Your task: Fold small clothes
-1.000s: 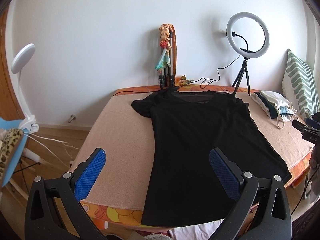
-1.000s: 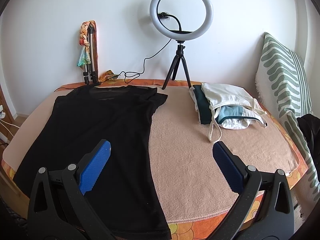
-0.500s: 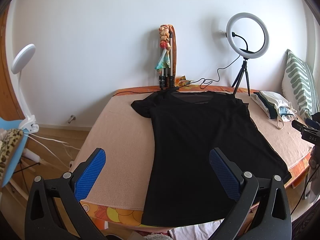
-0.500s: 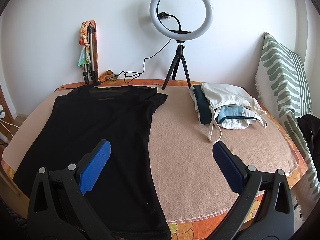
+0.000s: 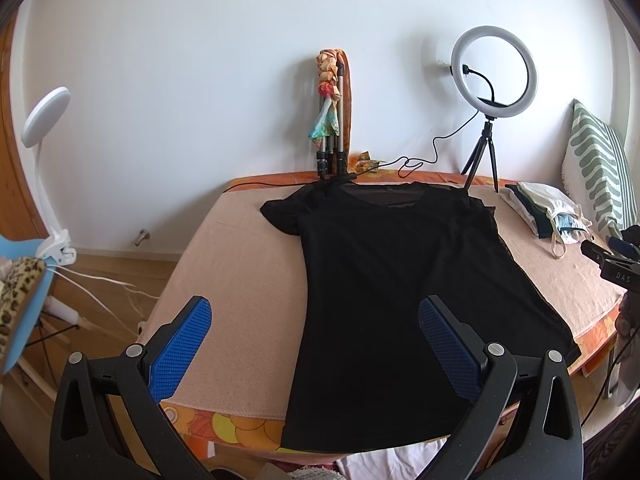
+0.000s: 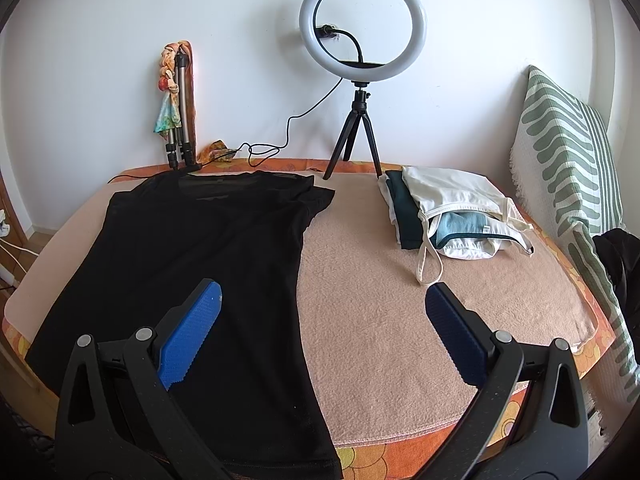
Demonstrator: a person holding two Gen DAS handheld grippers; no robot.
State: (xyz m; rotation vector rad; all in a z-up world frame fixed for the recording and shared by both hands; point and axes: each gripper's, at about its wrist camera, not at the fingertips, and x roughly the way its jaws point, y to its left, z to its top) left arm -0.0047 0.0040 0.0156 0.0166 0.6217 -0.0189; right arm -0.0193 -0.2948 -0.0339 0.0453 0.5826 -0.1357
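The black t-shirt [image 5: 392, 280] lies spread flat on the pink blanket [image 5: 240, 280], collar toward the wall, hem hanging just over the near edge of the bed. Both tools are hovering short of it: the left gripper [image 5: 316, 344] gaping wide with nothing between its blue pads, the right gripper [image 6: 320, 336] just as wide and just as empty. So it looks like the first fold hasn't begun. To do it well, I'd say each one wants a corner of the hem, pinching both layers of cloth together and none of the blanket. Lift evenly, carry the hem toward the collar, and keep the side edges lined up so nothing bunches. Over on the right, a pile of folded clothes [image 6: 448, 216] sits well apart, beside the ring light [image 6: 362, 24].
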